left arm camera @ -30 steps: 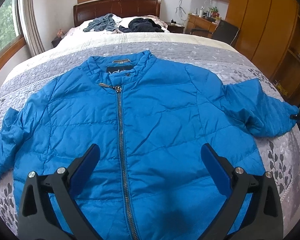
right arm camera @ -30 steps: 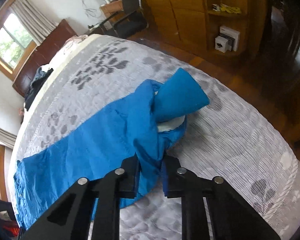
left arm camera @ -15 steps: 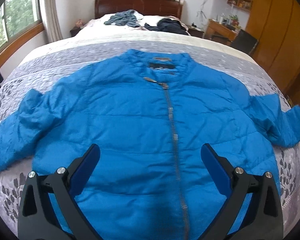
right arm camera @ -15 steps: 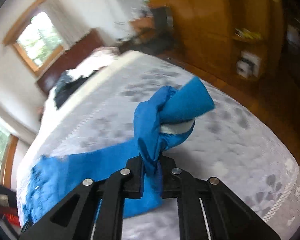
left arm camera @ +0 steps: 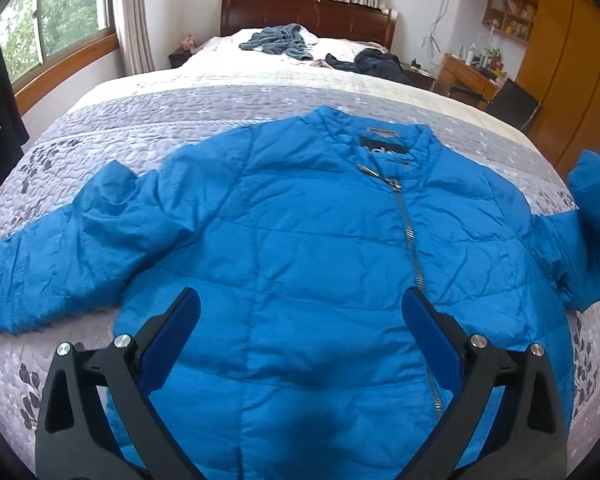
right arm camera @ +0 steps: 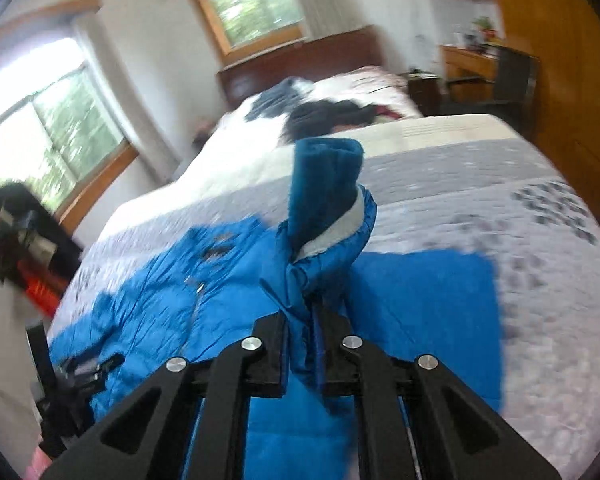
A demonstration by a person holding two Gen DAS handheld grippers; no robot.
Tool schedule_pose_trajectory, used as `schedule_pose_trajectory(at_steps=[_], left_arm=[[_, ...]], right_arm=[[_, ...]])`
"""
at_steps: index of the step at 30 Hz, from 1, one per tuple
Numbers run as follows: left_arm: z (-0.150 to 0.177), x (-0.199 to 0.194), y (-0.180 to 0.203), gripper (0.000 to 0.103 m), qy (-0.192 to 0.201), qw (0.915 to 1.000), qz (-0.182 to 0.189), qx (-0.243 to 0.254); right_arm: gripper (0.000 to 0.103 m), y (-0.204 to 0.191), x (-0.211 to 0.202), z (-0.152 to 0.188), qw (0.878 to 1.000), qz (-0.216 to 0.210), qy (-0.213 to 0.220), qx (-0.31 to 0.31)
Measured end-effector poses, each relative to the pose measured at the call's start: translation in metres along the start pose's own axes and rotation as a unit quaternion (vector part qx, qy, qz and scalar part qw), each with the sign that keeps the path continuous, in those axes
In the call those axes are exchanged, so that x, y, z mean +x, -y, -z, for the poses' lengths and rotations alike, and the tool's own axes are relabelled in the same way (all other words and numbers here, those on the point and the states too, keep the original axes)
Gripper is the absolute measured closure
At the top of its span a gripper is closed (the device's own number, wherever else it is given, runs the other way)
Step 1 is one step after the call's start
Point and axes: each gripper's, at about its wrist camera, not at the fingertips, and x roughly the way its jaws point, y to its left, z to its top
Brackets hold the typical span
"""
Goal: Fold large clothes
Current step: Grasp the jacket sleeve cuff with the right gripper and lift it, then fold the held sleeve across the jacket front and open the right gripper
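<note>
A grey quilted bed (left arm camera: pixel 148 128) fills both views, and the blue jacket (left arm camera: pixel 300 240) is spread on it front up, zipped, collar pointing toward the headboard and hem toward the cameras. Its long axis is thus set along the bed, with the sleeves reaching out across it.

The one sleeve (left arm camera: pixel 60 264) is laid flat on the quilt, out to the left of the body. The other sleeve (right arm camera: pixel 324 216) is raised off the bed at the right edge of the jacket, its cuff standing up above the jaws in the blurred right wrist view.

The right gripper (right arm camera: pixel 304 356) is clamped on that raised sleeve, just below the cuff. From it, the jacket body lies to the left and ahead, so a carry leftward across the chest is judged to be what the fold calls for.

The left gripper (left arm camera: pixel 300 348) is held wide apart and empty, above the lower front of the jacket; the flat sleeve is nearer to it.
</note>
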Motion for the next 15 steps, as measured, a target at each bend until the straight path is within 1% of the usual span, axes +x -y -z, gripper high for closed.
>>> schedule_pose_trajectory(at_steps=[4, 7, 10, 12, 15], left_arm=[[-0.001, 0.0, -0.008, 0.003, 0.002, 1.0, -0.003, -0.008], [-0.002, 0.001, -0.011, 0.003, 0.002, 0.9999, 0.001, -0.012], [-0.004, 0.001, -0.009, 0.003, 0.001, 0.9999, 0.006, -0.01], [-0.004, 0.002, -0.006, 0.003, -0.002, 0.9999, 0.013, -0.01], [-0.007, 0.007, 0.002, 0.003, -0.015, 0.9993, 0.035, -0.008]], right_arm=[[0.094, -0.045, 0.044, 0.018, 0.998, -0.012, -0.041, -0.039], [0.094, -0.058, 0.066, 0.034, 0.996, -0.008, -0.063, -0.054], [0.094, -0.073, 0.09, 0.051, 0.993, -0.015, -0.09, -0.068], [0.092, -0.084, 0.1, 0.061, 0.991, -0.012, -0.101, -0.088], [0.076, -0.1, 0.105, 0.074, 0.985, -0.021, -0.118, -0.122]])
